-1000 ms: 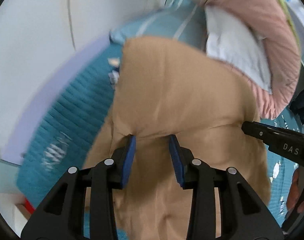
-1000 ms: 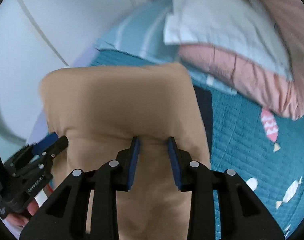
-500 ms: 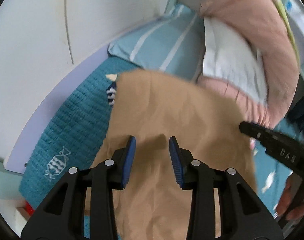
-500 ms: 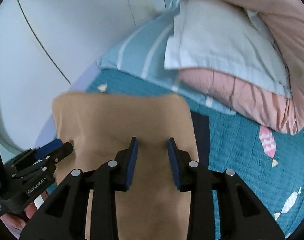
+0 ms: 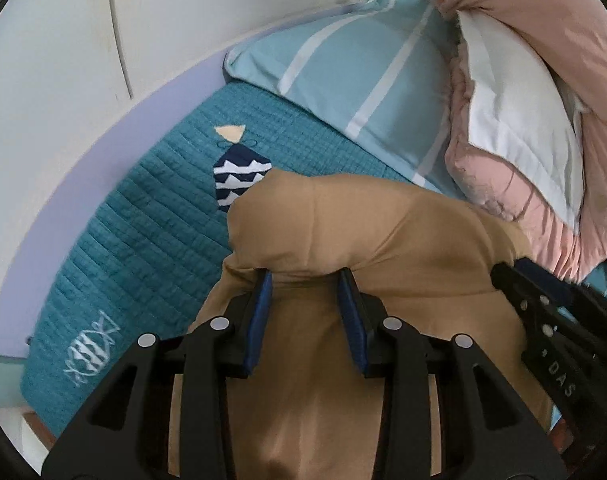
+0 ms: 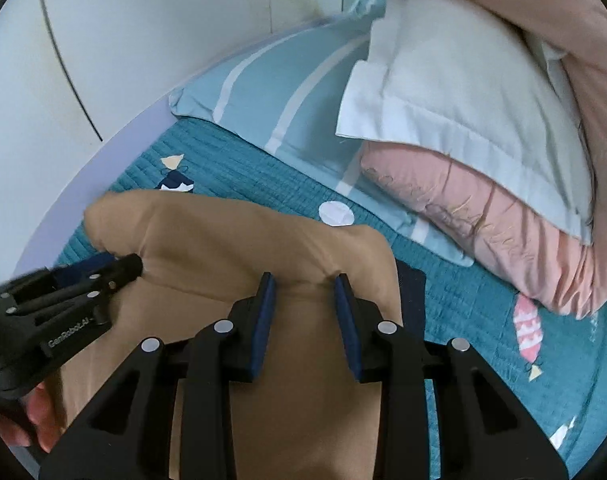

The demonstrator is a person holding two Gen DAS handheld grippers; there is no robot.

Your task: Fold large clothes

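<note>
A large tan garment (image 5: 363,220) lies draped over a teal fish-patterned quilt (image 5: 143,240). My left gripper (image 5: 305,280) is shut on a bunched fold of it, and the cloth rolls over the blue pads. In the right wrist view, my right gripper (image 6: 303,280) pinches the same tan garment (image 6: 243,232) near its right edge. The two grippers sit side by side: the right gripper's tip (image 5: 499,270) shows at the right of the left wrist view. The left gripper's tip (image 6: 131,266) shows at the left of the right wrist view. A hand (image 6: 43,420) holds it.
Beyond the garment lie a light-blue striped pillow (image 5: 363,60), a white pillow (image 5: 515,92) and a pink duvet (image 5: 543,0). A white wall (image 5: 63,40) borders the bed on the left. A dark navy cloth (image 6: 411,292) peeks out under the garment's right edge.
Both grippers drew the garment's fold back toward me. Its far edge has dropped lower in both views, uncovering more quilt, a navy fish patch and the striped pillow.
</note>
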